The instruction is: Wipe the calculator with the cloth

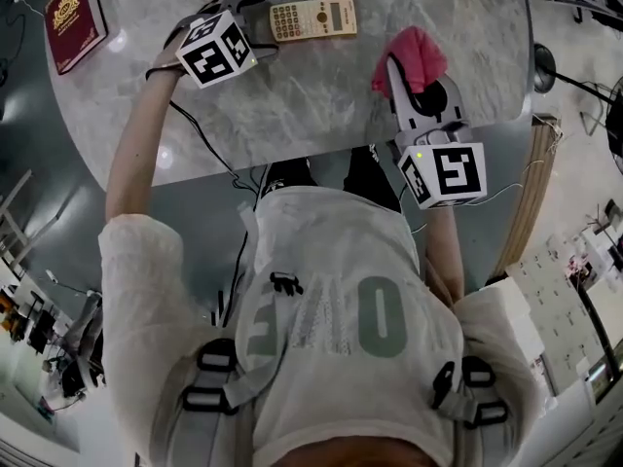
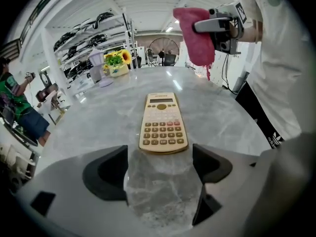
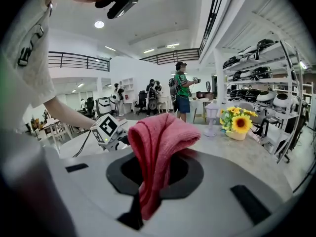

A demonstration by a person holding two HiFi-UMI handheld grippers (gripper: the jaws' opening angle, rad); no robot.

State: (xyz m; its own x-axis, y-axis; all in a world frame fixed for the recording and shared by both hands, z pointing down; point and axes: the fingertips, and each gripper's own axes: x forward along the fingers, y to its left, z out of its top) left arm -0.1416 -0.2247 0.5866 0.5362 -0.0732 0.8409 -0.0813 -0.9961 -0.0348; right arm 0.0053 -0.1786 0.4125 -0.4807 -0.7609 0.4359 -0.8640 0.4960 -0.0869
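The beige calculator point(image 1: 312, 18) lies flat on the grey marble table point(image 1: 292, 115), its long side across the head view. My left gripper point(image 1: 265, 29) is low over the table at the calculator's left end. Seen from the left gripper view, the calculator point(image 2: 163, 124) starts just ahead of the left gripper point(image 2: 160, 164), whose jaws stand wide apart and touch nothing. A pink cloth point(image 1: 414, 52) hangs bunched from my right gripper point(image 1: 421, 74), which is shut on it above the table's right part. In the right gripper view the cloth point(image 3: 160, 147) covers the jaws.
A dark red book point(image 1: 76, 6) lies at the table's far left. A vase of sunflowers point(image 3: 236, 122) and a small white lamp point(image 3: 212, 117) stand further along the table. The table's curved near edge point(image 1: 243, 168) is close to the person's body. People stand in the background.
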